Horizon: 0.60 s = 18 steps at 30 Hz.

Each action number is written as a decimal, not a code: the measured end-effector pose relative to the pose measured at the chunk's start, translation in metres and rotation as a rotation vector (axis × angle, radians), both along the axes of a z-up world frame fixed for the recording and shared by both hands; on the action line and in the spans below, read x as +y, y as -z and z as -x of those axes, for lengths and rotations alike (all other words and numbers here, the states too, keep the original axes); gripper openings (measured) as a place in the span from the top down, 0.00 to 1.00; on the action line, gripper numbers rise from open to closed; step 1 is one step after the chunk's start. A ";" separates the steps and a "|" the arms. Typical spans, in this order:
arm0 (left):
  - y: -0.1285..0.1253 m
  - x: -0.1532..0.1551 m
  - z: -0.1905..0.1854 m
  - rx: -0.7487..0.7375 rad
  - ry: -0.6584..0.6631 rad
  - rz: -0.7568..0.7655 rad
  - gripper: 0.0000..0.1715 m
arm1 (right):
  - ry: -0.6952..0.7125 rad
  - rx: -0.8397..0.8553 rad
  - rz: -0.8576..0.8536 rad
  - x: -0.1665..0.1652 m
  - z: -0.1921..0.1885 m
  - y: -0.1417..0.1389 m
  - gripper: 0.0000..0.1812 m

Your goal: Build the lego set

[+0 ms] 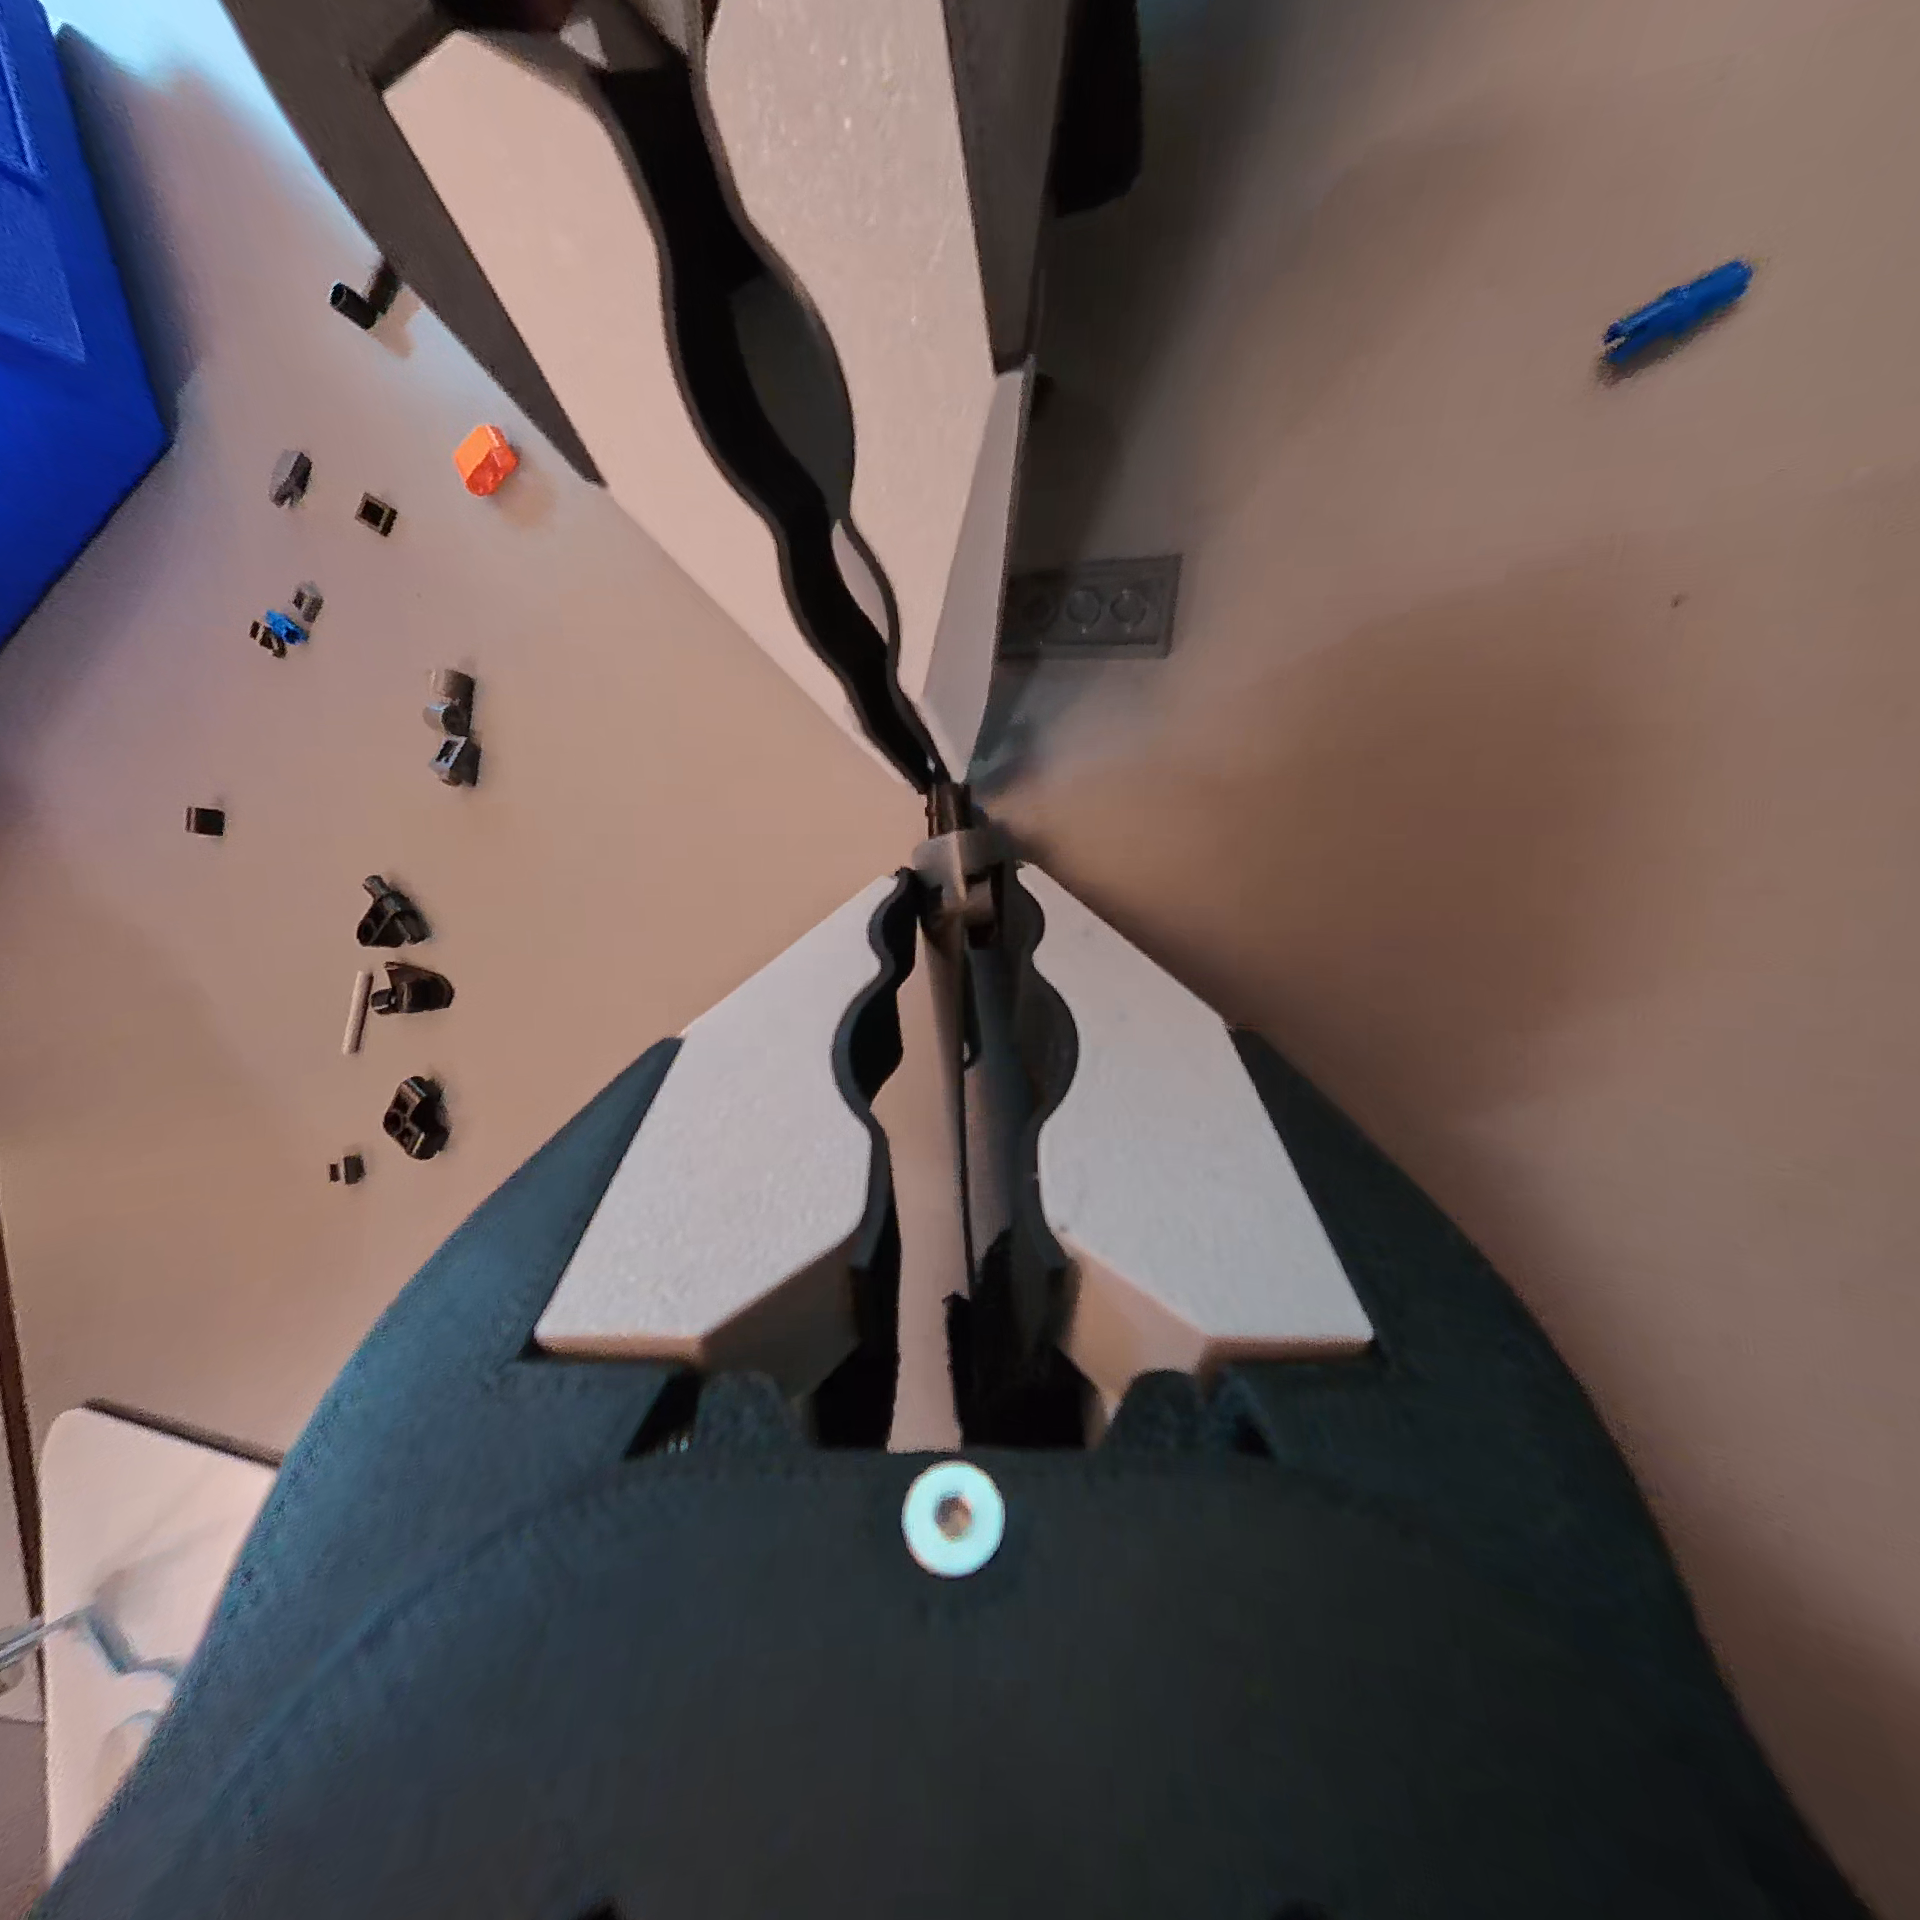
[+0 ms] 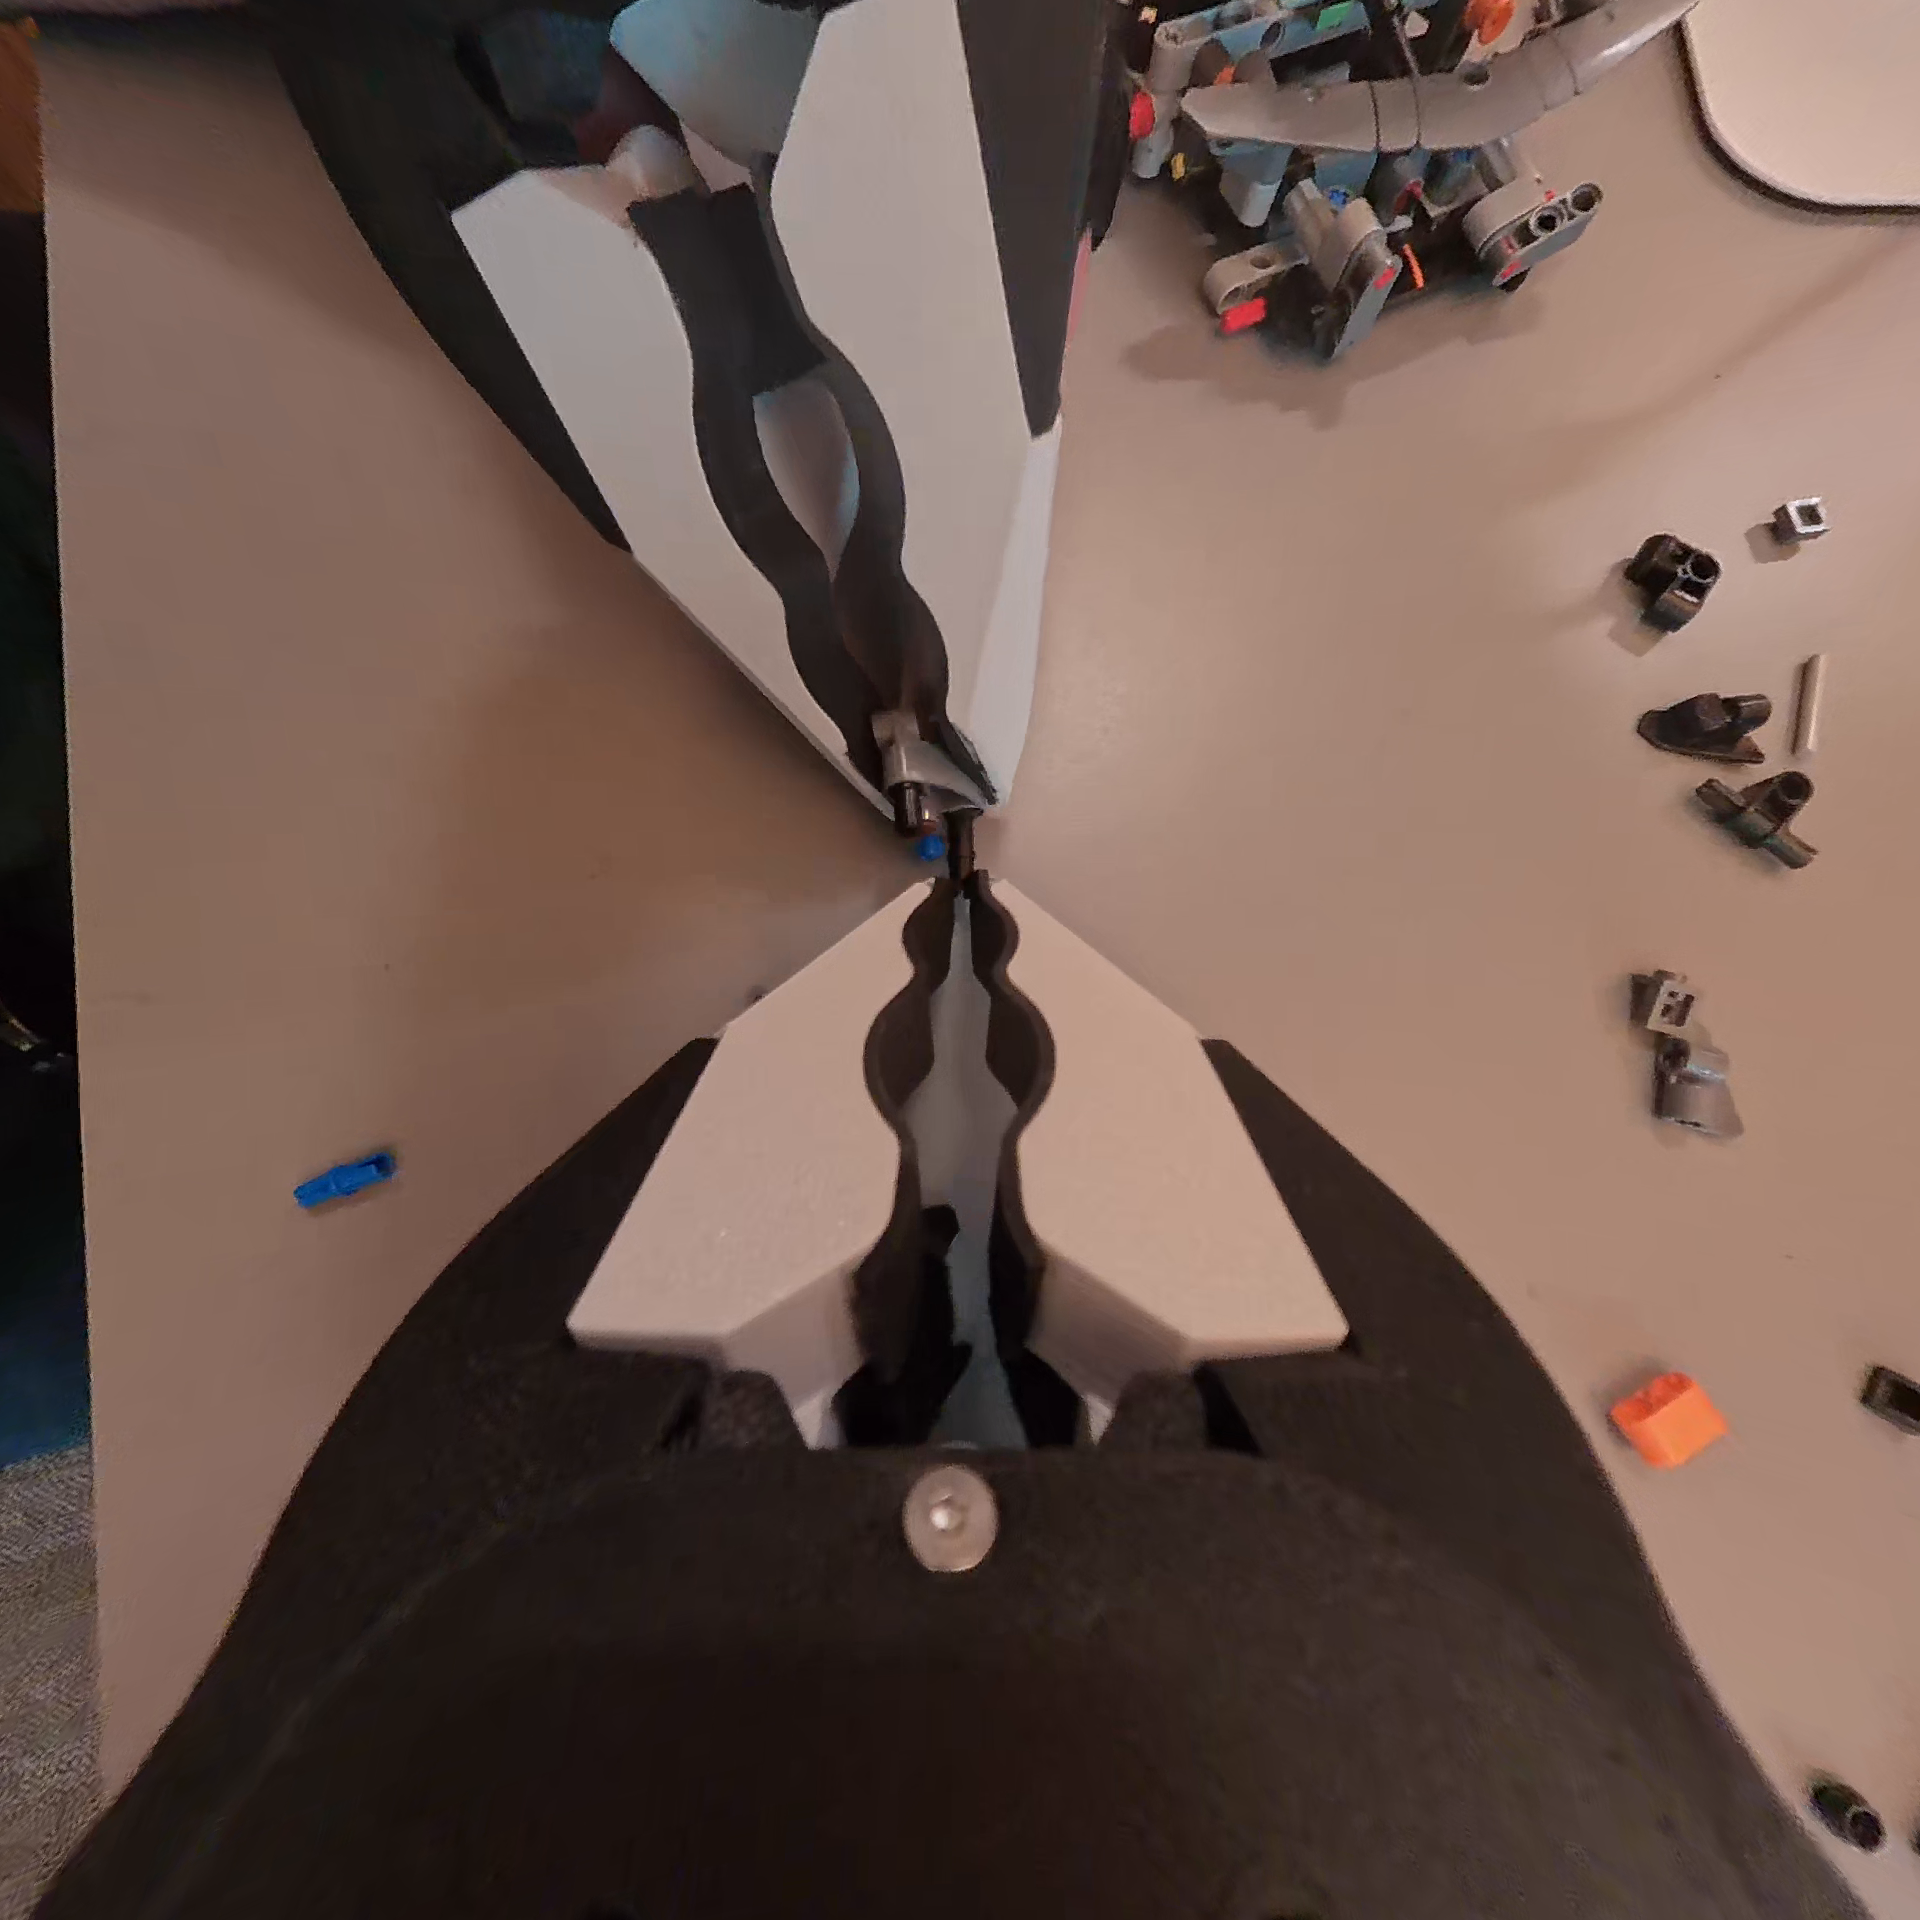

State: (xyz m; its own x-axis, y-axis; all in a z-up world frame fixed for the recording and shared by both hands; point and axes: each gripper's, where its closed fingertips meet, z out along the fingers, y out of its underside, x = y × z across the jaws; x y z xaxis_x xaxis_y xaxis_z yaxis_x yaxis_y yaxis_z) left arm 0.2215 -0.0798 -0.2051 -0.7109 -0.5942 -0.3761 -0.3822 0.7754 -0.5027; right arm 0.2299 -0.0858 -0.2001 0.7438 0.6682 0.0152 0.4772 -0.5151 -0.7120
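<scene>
Place reading as hobby desk or office worktable, exact kind unclear. Smooth beige tabletop (image 2: 1351, 727) filling both views. Half-built model (image 2: 1371, 156) sitting at far end of tabletop, grey beams and red pins showing. Loose parts lying scattered near model: black connectors (image 2: 1673, 582), grey axle (image 2: 1808, 701), orange brick (image 2: 1668, 1418). Blue pin (image 2: 345, 1177) lying apart, on opposite side from model. Blue box (image 1: 62, 343) standing at table edge. Grey carpet (image 2: 42, 1579) showing below edge.
</scene>
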 end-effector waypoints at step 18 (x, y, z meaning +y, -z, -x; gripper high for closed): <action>0.000 0.002 -0.002 0.003 -0.018 0.019 0.92 | 0.041 0.065 -0.048 0.005 0.001 -0.007 1.00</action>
